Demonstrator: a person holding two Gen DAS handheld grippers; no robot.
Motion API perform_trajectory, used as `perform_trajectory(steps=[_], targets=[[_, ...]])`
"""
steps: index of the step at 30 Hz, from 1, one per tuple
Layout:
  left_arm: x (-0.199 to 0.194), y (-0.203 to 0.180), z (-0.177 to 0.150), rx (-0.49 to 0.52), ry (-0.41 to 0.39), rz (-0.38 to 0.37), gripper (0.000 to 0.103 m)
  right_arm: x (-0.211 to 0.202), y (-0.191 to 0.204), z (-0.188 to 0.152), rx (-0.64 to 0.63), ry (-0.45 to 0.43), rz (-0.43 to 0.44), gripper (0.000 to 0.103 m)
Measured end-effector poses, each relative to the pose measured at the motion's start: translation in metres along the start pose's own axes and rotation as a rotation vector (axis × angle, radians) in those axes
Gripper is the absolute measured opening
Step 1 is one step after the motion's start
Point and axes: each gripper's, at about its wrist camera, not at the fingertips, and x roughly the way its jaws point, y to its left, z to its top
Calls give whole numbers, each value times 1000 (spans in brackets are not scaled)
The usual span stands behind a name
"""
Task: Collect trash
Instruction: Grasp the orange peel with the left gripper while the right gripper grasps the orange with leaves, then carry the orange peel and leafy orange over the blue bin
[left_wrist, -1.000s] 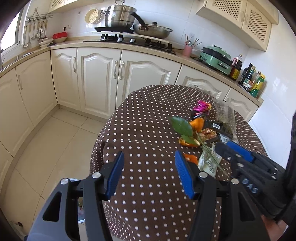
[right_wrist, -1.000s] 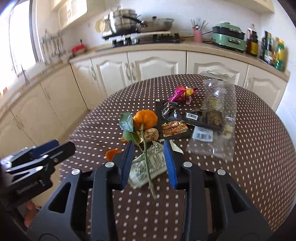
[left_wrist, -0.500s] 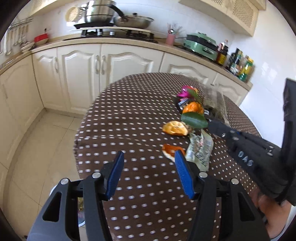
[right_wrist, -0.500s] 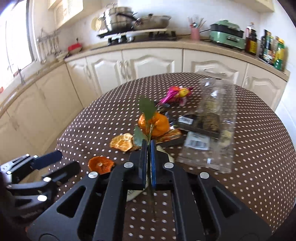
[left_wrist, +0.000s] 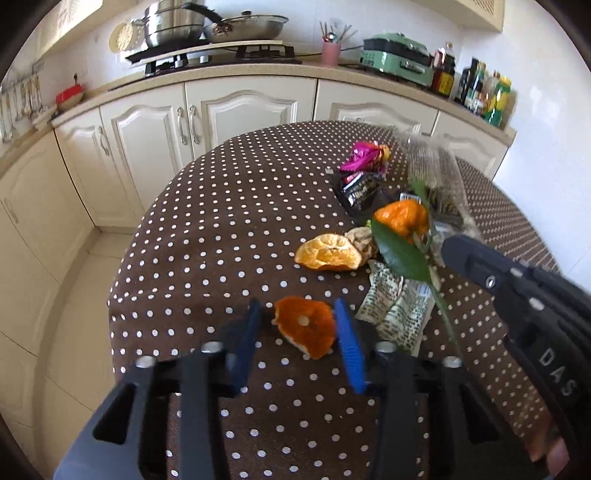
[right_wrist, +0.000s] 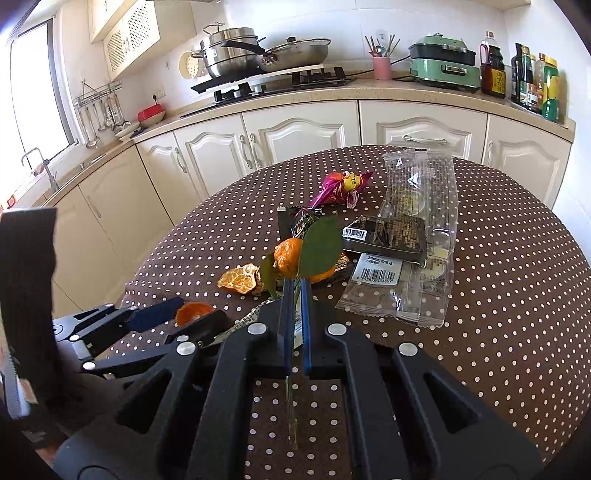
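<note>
While peel (left_wrist: 306, 325) sits between left tool (left_wrist: 297, 325) jaws | right tool (right_wrist: 294, 295) grips stem (right_wrist: 291, 387)

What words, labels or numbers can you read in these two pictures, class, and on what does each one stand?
"DAS": raised letters on the black body of the right gripper, seen from the left wrist.
White barcode label on the clear wrapper: printed digits, too small to read surely.
Black packet: barcode and fine print, unreadable.
Crumpled printed wrapper: tiny print, unreadable.
Bottles on the counter: labels blurred.
</note>
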Motion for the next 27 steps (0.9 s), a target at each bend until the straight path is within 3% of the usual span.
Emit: perform_trajectory(steps=[3, 7, 12, 14, 15, 16, 17, 18, 19, 23, 24, 27], targets=[[-2, 2, -1, -1, -9, -10, 24, -1, 2, 0, -7, -2, 1, 4], [-11, 17, -5, -64, -33, -55, 24, -2, 0, 0, 11, -3, 1, 5], [-30, 38, -5, -134, -99, -60, 24, 7, -8, 7, 39, 31, -19, 7], [-36, 49, -4, -172, -118, -74, 24, 13, -5, 11, 31, 47, -26, 23], [-37, 52, -4, -181, -122, -72, 24, 15, -3, 13, 25, 43, -29, 48], [-38, 55, -4, -190, -124, -61, 24, 18, 1, 15, 7, 45, -47, 62], [-38, 58, -5, -197, -127, -57, 24, 21, 4, 16, -12, 52, -62, 61], [-39, 62, -6, -206, -129, -60, 24, 27, 7, 16, -30, 69, -79, 54], [-40, 65, -7, -214, -129, -62, 24, 31, 7, 15, -32, 79, -82, 35], [-40, 71, -10, -228, -129, -73, 24, 53, -5, 12, 21, 172, -49, 18], [-41, 72, -11, -235, -129, -79, 24, 52, -5, 12, 23, 168, -44, 6], [-45, 77, -13, -252, -136, -100, 24, 43, -3, 12, 8, 117, -64, 5]])
